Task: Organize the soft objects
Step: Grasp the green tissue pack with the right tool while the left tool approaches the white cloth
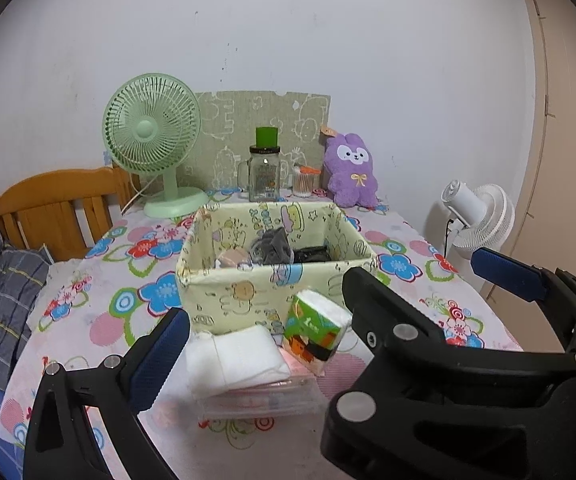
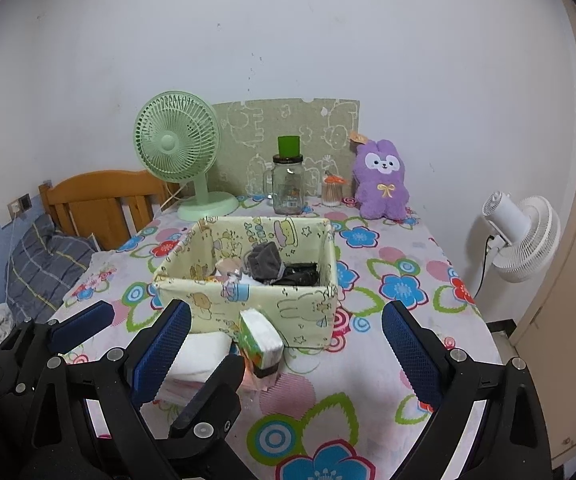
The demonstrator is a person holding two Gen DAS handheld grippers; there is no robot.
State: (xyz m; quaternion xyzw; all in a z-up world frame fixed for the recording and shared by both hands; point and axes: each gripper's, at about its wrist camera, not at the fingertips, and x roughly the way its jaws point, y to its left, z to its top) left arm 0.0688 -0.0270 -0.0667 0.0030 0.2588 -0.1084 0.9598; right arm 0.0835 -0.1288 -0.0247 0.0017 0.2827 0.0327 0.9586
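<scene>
A pale yellow fabric basket (image 1: pixel 247 296) (image 2: pixel 288 304) stands mid-table with grey, black and beige soft items inside. In front of it, a green-wrapped tissue pack (image 1: pixel 316 328) (image 2: pixel 259 340) and a folded white cloth (image 1: pixel 239 356) (image 2: pixel 199 352) rest on a clear plastic case (image 1: pixel 255 400). A purple plush bunny (image 1: pixel 352 172) (image 2: pixel 384 180) sits at the back. My left gripper (image 1: pixel 288 320) is open near the cloth and pack, its right finger hidden behind the right gripper. My right gripper (image 2: pixel 285 308) is open and holds nothing. The two grippers overlap side by side.
At the back stand a green desk fan (image 1: pixel 151 140), a glass jar with a green lid (image 1: pixel 264 172) and a small swab holder (image 1: pixel 304 182). A white fan (image 2: pixel 524 236) stands beyond the table's right edge. A wooden headboard (image 2: pixel 103 200) and a pillow are on the left.
</scene>
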